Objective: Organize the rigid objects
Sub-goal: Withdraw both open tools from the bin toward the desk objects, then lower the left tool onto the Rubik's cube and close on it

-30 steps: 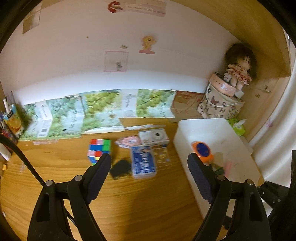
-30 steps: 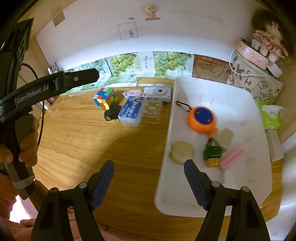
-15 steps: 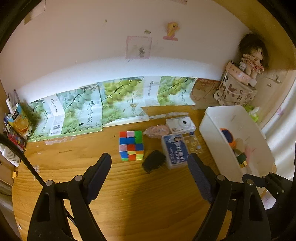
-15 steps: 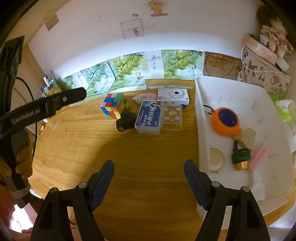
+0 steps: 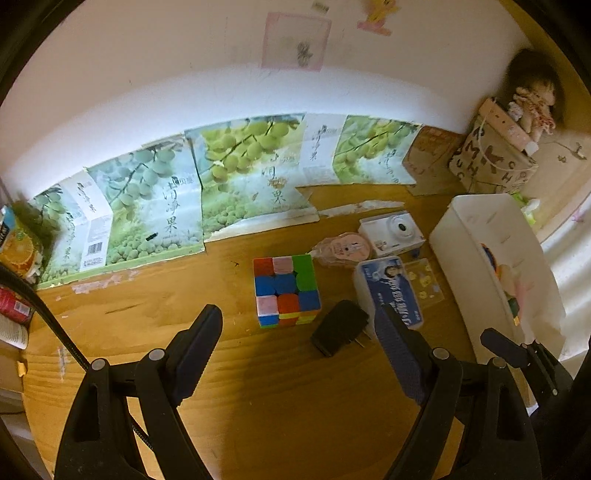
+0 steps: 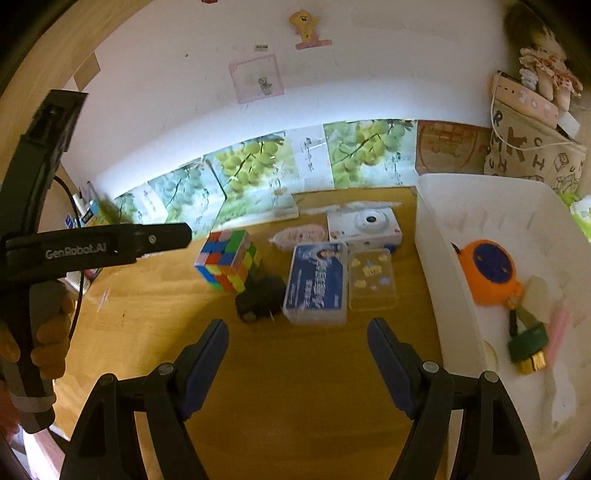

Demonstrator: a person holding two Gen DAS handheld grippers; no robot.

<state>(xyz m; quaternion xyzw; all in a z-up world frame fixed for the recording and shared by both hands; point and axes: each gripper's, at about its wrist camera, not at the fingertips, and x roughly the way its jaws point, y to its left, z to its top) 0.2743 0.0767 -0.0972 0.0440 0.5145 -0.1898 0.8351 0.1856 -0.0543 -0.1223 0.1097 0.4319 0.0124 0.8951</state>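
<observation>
only right view shows tray's (image 6: pixel 428 236) orange gadget (image 6: pixel 493 271)

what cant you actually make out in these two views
- Contents of the white plastic bin, left wrist view: its near wall hides most of them.
- Round tan disc, right wrist view: only a sliver shows past the bin wall.
- Print on the blue-labelled clear box: too small and blurred.
- Items at the table's far left edge: blurred, cut off by the fisheye rim.

Home desk nook: doll (image 5: pixel 532 98), wall stickers (image 6: pixel 306 25), wooden desktop (image 5: pixel 258 387).
</observation>
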